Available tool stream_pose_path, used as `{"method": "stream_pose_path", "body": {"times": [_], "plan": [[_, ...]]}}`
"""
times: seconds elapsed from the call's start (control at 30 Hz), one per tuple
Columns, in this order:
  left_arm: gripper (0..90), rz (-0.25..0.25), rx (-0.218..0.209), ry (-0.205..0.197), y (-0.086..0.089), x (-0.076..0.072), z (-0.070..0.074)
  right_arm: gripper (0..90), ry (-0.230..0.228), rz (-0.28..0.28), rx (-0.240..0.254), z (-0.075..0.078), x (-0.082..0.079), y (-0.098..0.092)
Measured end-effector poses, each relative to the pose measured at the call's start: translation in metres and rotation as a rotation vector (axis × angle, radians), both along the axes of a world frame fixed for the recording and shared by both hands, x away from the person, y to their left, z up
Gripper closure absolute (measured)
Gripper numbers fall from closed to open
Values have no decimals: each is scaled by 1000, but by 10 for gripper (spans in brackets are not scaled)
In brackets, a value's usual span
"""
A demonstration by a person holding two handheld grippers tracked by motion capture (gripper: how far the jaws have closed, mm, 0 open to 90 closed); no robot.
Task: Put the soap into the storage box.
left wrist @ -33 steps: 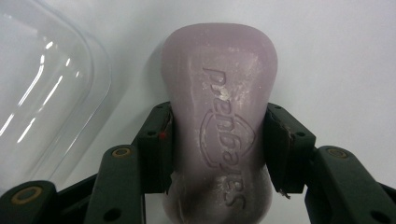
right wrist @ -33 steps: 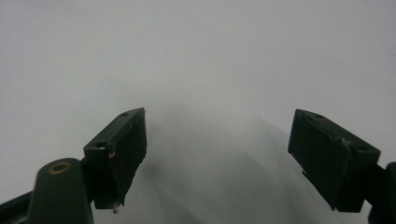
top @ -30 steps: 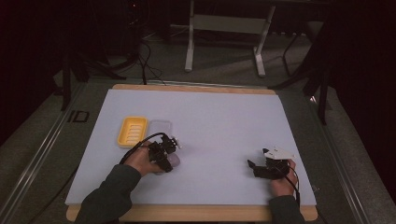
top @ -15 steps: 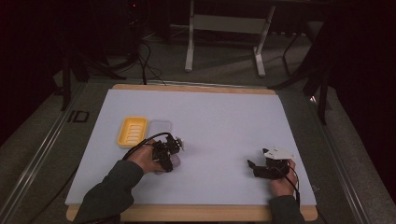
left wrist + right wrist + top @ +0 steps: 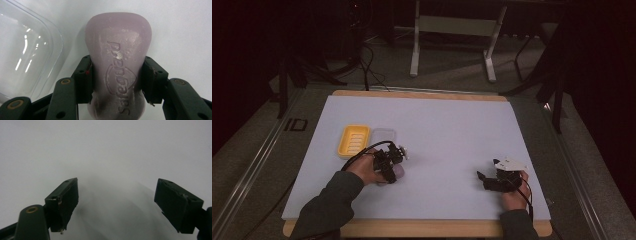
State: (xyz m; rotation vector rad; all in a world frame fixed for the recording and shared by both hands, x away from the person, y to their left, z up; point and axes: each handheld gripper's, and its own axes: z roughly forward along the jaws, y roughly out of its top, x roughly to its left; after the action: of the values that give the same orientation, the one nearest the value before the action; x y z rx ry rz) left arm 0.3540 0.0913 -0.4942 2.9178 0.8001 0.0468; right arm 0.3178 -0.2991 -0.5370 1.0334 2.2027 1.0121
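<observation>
A pale purple bar of soap [image 5: 117, 62] with raised lettering lies on the white mat, and my left gripper [image 5: 116, 77] is shut on its narrow waist, one pad on each side. From above, the left gripper [image 5: 389, 162] sits left of centre with the soap [image 5: 398, 171] under it. A clear plastic lid [image 5: 25, 55] lies just left of the soap. My right gripper [image 5: 125, 202] stands open over bare mat with nothing between its fingers; in the high view the right gripper [image 5: 492, 181] rests near the front right.
A yellow soap dish [image 5: 353, 140] and the clear lid [image 5: 383, 136] lie side by side behind my left hand. The white mat [image 5: 447, 130] covers a wooden board. Metal stand legs and cables are on the floor beyond the table.
</observation>
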Motion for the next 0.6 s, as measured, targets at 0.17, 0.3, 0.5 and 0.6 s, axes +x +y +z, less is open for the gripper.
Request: {"method": "stream_pose_path", "body": {"times": [0.17, 0.3, 0.5, 0.6], "plan": [[499, 10, -14, 2, 3, 1, 4, 191, 0, 0, 0, 0, 0, 0], [499, 19, -23, -2, 6, 1, 6, 191, -1, 0, -1, 0, 0, 0], [499, 30, -32, -3, 10, 2, 11, 191, 0, 0, -2, 0, 0, 0], [499, 40, -46, 0, 13, 3, 14, 191, 0, 0, -2, 0, 0, 0]]}}
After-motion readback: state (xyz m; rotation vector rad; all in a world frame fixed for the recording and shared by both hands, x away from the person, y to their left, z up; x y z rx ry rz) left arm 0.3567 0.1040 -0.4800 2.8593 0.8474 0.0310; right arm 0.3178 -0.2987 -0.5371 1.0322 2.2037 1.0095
